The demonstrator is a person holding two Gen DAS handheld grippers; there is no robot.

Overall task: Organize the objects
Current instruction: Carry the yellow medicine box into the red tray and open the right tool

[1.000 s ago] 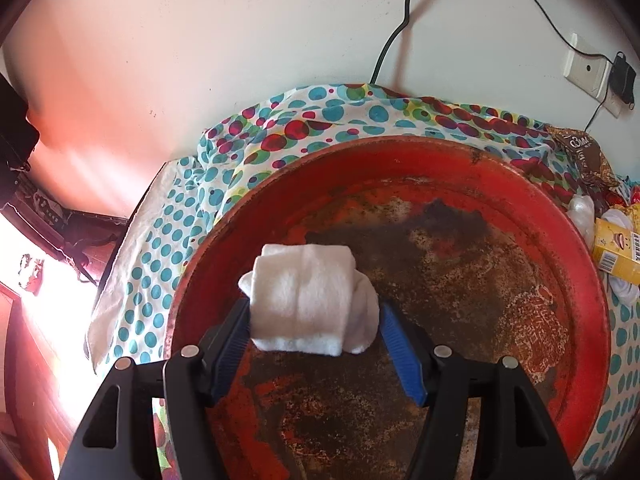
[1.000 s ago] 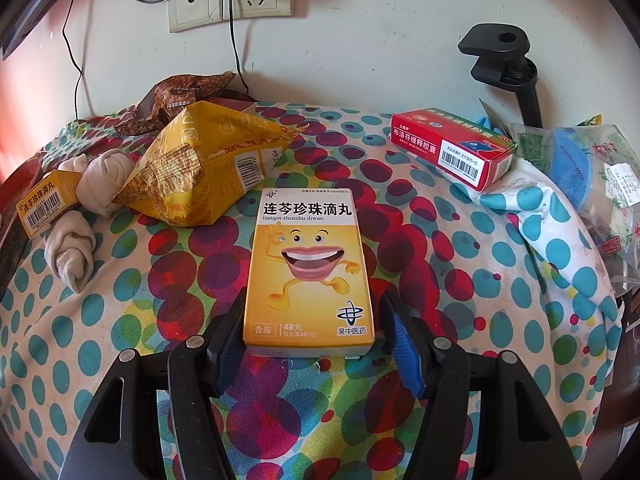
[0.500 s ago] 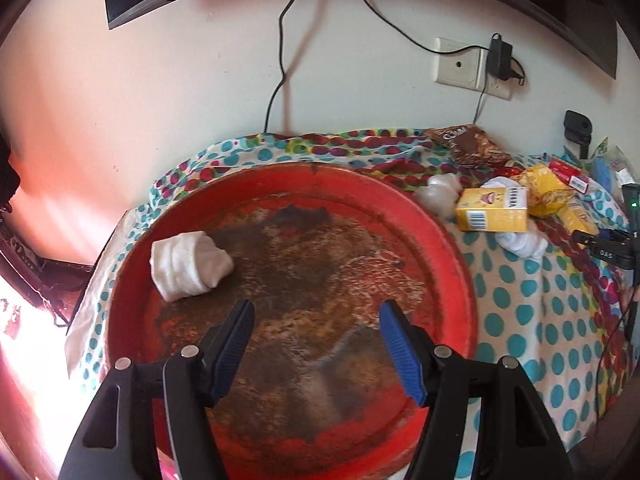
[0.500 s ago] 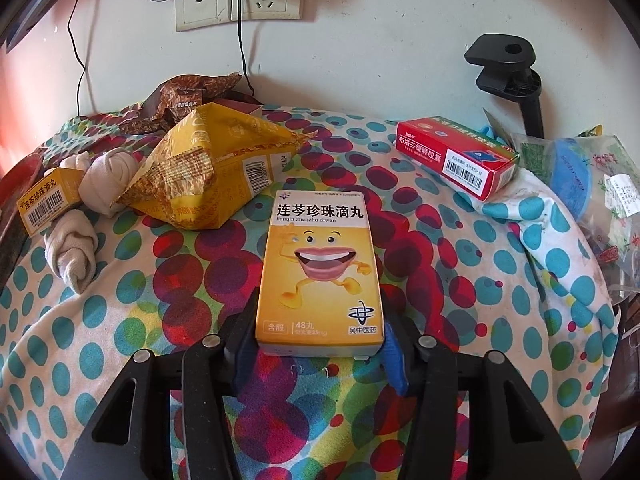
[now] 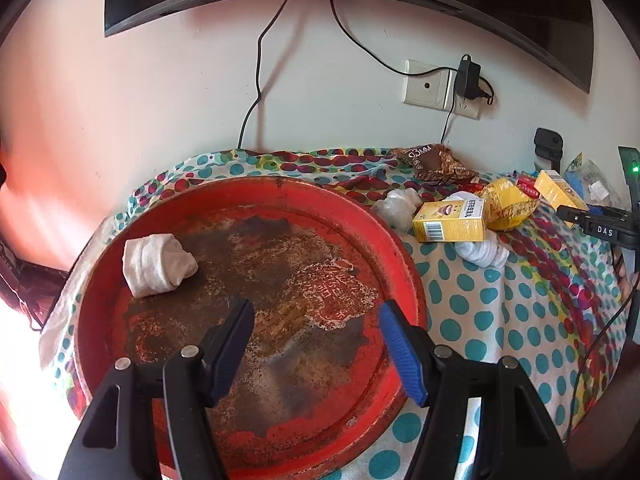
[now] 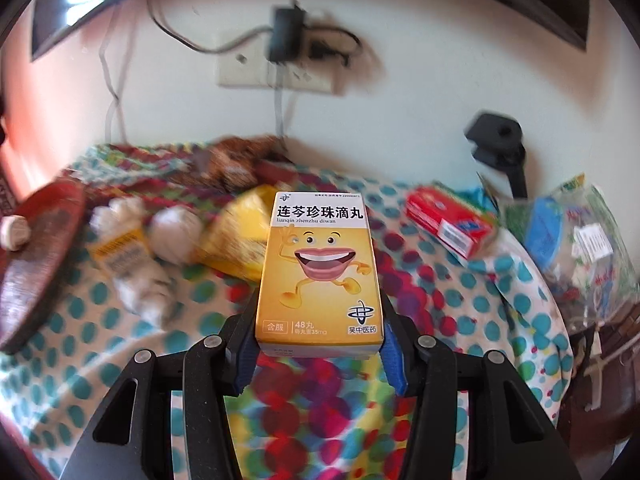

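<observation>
**Box in the right gripper, tray waiting at the table's left end**

The right gripper (image 6: 318, 344) is clamped on the yellow medicine box (image 6: 318, 272), whose long axis runs straight ahead. The red tray (image 5: 404, 264) lies to its left, holding one rolled white sock (image 5: 158, 266). The left gripper (image 5: 316, 346) hovers over the tray, jaws wide apart and empty, much nearer.

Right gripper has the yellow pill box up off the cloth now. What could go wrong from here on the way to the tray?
1. The right gripper pinches only the near end of the yellow pill box; most of it juts forward, so it may pivot or slip.
2. The red tray has a raised rim, which a low carry could clip.
3. The left gripper hangs open over the tray beside the rolled white sock; the two could collide.
</observation>
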